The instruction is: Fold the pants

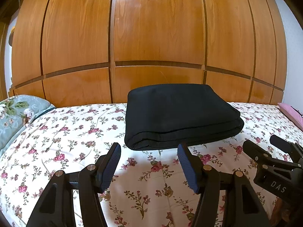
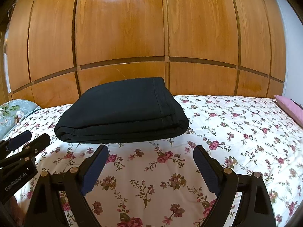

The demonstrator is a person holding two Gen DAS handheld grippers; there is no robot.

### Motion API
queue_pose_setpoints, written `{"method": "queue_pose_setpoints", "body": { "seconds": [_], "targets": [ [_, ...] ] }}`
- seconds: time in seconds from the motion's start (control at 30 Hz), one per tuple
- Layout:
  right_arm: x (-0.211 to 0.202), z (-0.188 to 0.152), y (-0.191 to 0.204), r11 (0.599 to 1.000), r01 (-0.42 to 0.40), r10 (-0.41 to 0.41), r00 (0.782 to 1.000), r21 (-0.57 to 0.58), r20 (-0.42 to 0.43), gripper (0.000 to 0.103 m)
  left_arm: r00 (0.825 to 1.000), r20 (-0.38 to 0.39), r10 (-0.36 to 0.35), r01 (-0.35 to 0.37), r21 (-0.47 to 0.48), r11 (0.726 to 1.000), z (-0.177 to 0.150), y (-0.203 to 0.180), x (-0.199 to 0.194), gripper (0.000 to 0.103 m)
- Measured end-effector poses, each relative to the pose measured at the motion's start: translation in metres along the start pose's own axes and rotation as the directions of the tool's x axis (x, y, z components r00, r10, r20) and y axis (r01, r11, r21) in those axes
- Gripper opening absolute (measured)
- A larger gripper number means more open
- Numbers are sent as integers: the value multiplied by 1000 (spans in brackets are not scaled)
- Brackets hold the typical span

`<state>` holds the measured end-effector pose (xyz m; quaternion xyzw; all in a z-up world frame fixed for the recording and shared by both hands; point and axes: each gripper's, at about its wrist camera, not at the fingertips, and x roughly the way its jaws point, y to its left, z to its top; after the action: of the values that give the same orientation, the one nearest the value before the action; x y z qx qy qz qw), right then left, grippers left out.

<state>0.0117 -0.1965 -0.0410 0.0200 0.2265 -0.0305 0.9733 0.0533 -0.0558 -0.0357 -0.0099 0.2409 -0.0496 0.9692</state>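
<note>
Left tool (image 1: 149, 147) wide, empty; right tool (image 2: 151, 149) wide, empty. Black pants (image 1: 180, 115) folded, apparently in several layers, mid-frame on floral bed (image 1: 75, 132).

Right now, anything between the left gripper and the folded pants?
Nothing: only bare floral bedsheet between the open left gripper and the black folded pants, shown in the left wrist view.

The black pants (image 1: 178, 117) look like thick matt cloth; the bed's sheet (image 1: 75, 132) is soft floral cotton, the wardrobe (image 1: 157, 28) glossy varnished wood.
</note>
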Motion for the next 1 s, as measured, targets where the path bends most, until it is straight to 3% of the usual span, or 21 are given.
{"method": "queue_pose_setpoints", "body": {
  "seconds": [1.0],
  "targets": [
    [5,0,-4,1000,-7,8,1000,13,-23,91,1000,-29,0,0,-7,1000,-2,5,7,63]
  ]
}}
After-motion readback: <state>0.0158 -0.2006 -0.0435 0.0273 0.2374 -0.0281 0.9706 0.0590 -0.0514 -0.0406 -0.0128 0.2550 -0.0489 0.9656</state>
